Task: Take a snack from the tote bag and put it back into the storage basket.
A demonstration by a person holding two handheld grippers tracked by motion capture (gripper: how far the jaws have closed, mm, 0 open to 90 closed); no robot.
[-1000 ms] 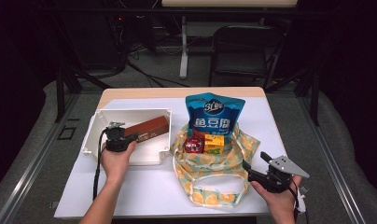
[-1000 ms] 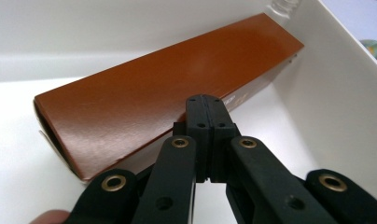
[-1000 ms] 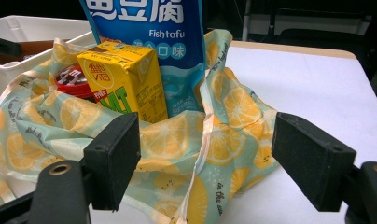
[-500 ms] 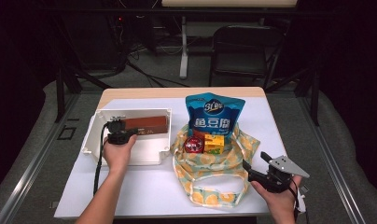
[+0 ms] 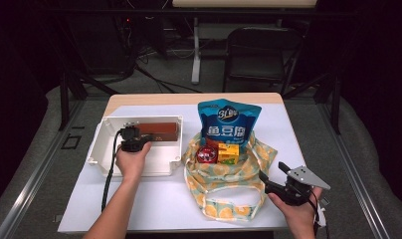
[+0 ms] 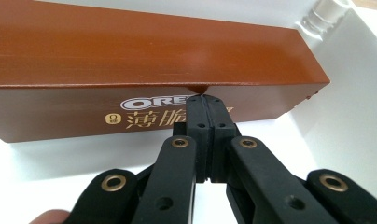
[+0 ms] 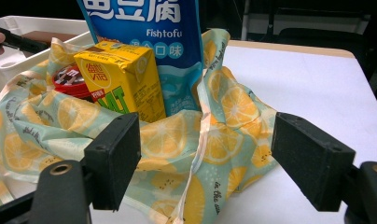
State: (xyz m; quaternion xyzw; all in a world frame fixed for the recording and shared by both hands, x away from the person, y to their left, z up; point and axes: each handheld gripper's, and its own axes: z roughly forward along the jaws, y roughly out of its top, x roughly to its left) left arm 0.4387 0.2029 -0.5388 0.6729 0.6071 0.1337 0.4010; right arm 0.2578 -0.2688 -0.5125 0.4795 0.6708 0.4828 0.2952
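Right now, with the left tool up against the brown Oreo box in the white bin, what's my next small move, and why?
Probably open the left tool. Its jaws are pressed shut, tips at the near top edge of the Oreo box, so they cannot grip it. Once open, ease them around the box. The right tool waits open by the lemon-print bag.

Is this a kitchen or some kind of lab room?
Probably a lab or recording studio, not a kitchen. The white table stands in a dark room with black curtains, cables trail over the floor behind it, and a folding chair sits empty.
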